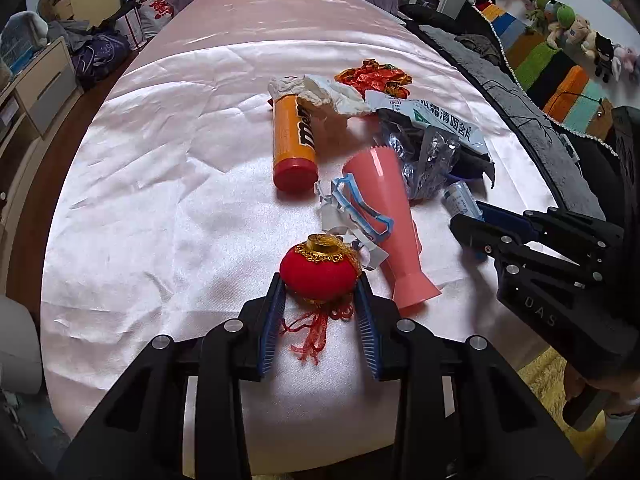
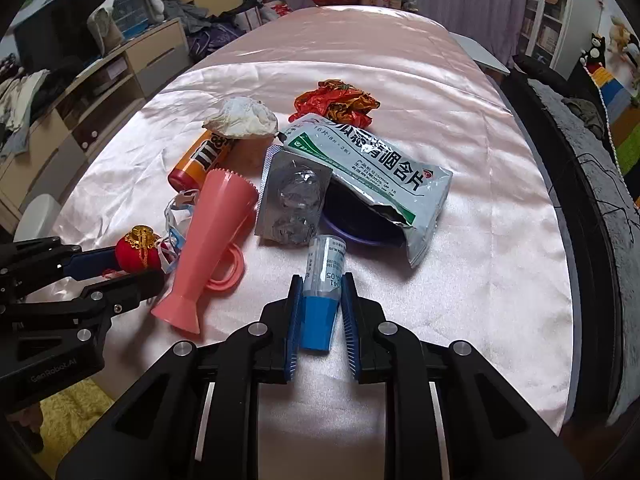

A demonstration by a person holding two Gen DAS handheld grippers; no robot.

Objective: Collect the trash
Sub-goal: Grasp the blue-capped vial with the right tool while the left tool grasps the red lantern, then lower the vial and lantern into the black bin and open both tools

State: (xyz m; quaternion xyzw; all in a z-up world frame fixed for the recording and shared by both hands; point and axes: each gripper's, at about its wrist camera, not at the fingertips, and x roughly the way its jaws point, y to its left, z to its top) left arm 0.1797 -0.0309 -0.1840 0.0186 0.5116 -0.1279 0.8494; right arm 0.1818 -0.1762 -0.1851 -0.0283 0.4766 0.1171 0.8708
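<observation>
Jaws pinch lantern (image 1: 318,266) and vial (image 2: 320,280) on pink satin cloth (image 1: 160,200).

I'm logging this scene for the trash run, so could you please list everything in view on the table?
lantern ornament: one, red and gold, near edge, between left gripper's pads
vial: one, clear, blue cap, between right gripper's pads
vase: one, pink, lying centre
tube: one, orange, red cap, lying left
tissue: one, white, over tube
foil wrapper: one, red-gold, far side
pouch: one, silver-green, torn, right
blister pack: one, silver, centre
left gripper: black, blue pads
right gripper: black, blue pads
</observation>
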